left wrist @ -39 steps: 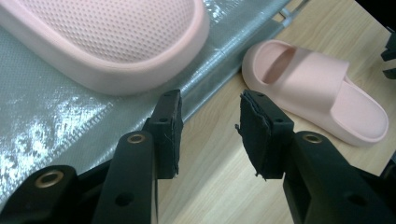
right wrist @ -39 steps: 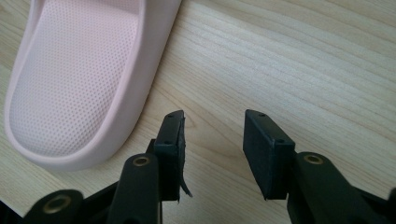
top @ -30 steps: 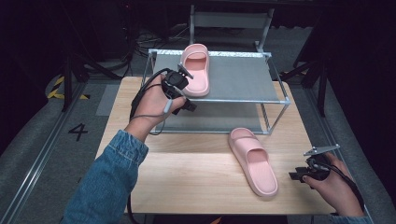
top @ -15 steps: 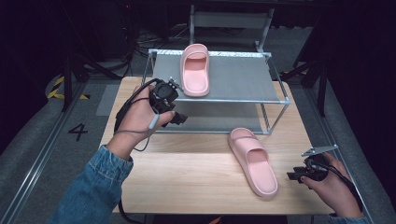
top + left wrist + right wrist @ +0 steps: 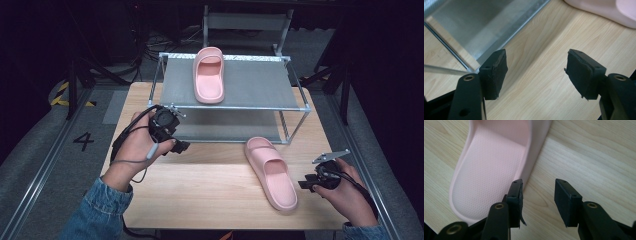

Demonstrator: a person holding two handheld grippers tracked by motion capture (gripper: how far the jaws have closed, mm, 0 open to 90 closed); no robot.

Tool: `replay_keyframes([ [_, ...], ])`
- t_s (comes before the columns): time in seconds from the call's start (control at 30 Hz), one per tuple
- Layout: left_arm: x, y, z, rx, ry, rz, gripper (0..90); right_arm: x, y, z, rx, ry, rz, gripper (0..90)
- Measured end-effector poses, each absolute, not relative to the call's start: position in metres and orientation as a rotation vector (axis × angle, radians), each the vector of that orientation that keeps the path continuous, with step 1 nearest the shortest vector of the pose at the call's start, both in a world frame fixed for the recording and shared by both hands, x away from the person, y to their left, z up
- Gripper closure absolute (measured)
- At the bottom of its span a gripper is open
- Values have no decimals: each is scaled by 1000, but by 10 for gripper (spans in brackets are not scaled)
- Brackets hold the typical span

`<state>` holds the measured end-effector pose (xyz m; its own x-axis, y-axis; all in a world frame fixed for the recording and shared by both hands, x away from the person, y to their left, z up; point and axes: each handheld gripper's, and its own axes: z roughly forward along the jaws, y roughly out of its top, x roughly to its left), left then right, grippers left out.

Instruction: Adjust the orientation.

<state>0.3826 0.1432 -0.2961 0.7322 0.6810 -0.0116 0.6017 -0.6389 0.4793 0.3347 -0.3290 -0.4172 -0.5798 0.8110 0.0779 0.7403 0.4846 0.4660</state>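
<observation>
One pink slipper [image 5: 209, 75] lies on the top shelf of a metal rack [image 5: 295, 87]. A second pink slipper [image 5: 271, 172] [image 5: 491, 167] rests on the wooden table in front of the rack's right leg. My left gripper [image 5: 181, 146] [image 5: 536, 72] is open over the table near the rack's lower shelf edge, with nothing between its jaws. My right gripper [image 5: 306, 184] [image 5: 537, 197] is open just right of the table slipper's heel, its left jaw close beside the slipper's side wall.
The rack's lower shelf [image 5: 486, 27] and a thin frame rod [image 5: 446, 45] lie ahead of the left gripper. The wooden table [image 5: 200, 190] has bare surface between the two hands. Grey floor with a painted 4 [image 5: 82, 141] lies to the left.
The left gripper has let go of the upper slipper and drawn back and down from the top shelf to the table in front of the rack. The right hand barely moved.
</observation>
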Motion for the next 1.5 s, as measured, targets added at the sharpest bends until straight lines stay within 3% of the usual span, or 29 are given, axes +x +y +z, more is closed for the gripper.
replay_keyframes([
  [0.5,365,173,-343,2445,1091,189,284,354,-296,-416,1229,2643,723,600],
  [0.97,357,185,-395,2456,1154,130,251,366,-262,-412,1158,2664,759,731],
  [1.5,360,212,-419,2520,1231,105,221,367,-229,-416,1063,2581,794,898],
])
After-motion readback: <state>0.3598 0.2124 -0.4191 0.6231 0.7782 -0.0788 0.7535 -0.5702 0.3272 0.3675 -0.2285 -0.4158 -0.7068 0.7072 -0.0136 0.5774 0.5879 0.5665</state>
